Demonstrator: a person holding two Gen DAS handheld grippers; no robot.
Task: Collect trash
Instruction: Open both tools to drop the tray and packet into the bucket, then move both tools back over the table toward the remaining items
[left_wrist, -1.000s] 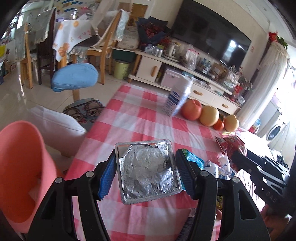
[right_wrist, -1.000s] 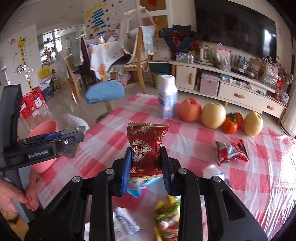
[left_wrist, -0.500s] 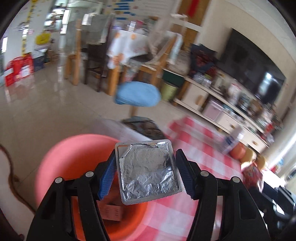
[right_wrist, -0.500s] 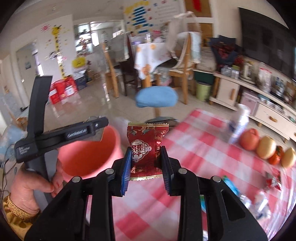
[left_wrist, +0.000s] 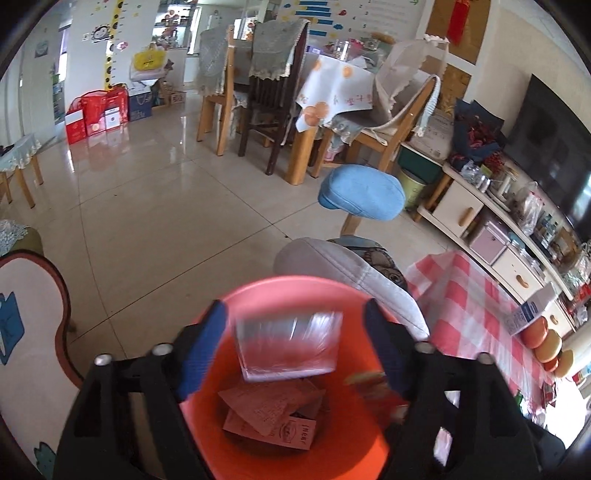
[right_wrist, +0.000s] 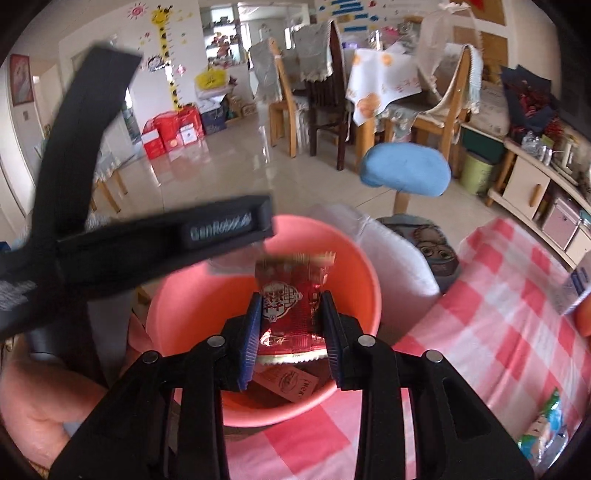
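Note:
My left gripper (left_wrist: 293, 314) hangs over the pink bin (left_wrist: 207, 424), and its jaws are opening. The silver foil packet (left_wrist: 290, 343) is blurred between them with a gap on each side, touching neither pad. Paper scraps (left_wrist: 269, 406) lie in the bin's bottom. My right gripper (right_wrist: 290, 306) is above the same bin (right_wrist: 177, 295), and its jaws are starting to open. The red snack packet (right_wrist: 291, 295) still sits between the blue pads, which touch its edges. In the right wrist view the left gripper's black body (right_wrist: 166, 240) crosses the bin's far rim.
The red-checked table (right_wrist: 498, 314) lies right of the bin, with snack wrappers (right_wrist: 546, 424) near its front. A blue stool (left_wrist: 362, 192) and a pale cushion (left_wrist: 332, 266) stand behind the bin. A carton (left_wrist: 528, 314) and fruit (left_wrist: 535, 332) sit farther back. A hand (right_wrist: 44, 406) holds the left gripper.
Both grippers swung left from the table to above the pink bin. The left jaws spread and the foil packet came loose. The red packet stays between the right pads.

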